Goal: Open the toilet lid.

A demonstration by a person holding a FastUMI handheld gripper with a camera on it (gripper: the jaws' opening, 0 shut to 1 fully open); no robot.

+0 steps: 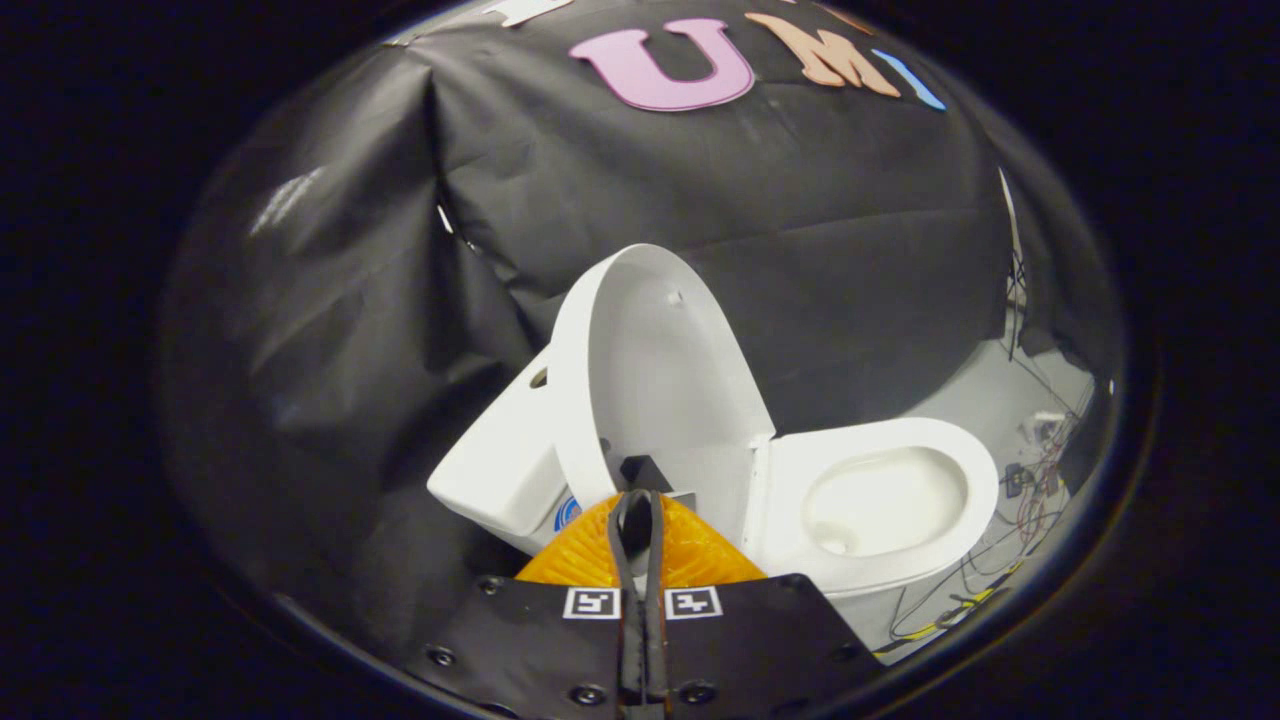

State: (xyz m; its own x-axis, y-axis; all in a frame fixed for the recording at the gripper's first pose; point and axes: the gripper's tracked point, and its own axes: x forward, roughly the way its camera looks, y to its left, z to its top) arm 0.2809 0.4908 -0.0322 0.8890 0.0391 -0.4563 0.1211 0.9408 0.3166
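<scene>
**Lid stands raised, tongs closed at its lower edge**

Nearest you, the gripper (640,520) has its two orange fingers (690,555) drawn together, tips all but touching, with no more than a thin dark slit between them. Nothing can be made out between them; whether the tips brush the lid's lower rim cannot be told.

Just ahead of the tips, at 12 o'clock, the white toilet lid (655,370) stands raised, its hollow underside facing you. Its long axis runs from the hinge end, low beside your fingertips, up toward 12 o'clock, and the free end points at the black cloth wall (330,330) above. It appears to lean back toward the cistern (500,470), which sits at 10 o'clock of your tips.

At 3 o'clock, the seat (975,470) and open bowl (885,500) lie flat, their long axis heading off to the right, away from the lid's hinge.

By the look of things, the opening is as good as done. Any remaining move would be a light nudge toward 11 o'clock to settle the lid, or a straight pull-back of your hand.

Farther off, past the bowl at 3 o'clock, loose cables (1035,480) trail across the floor (975,395).
</scene>
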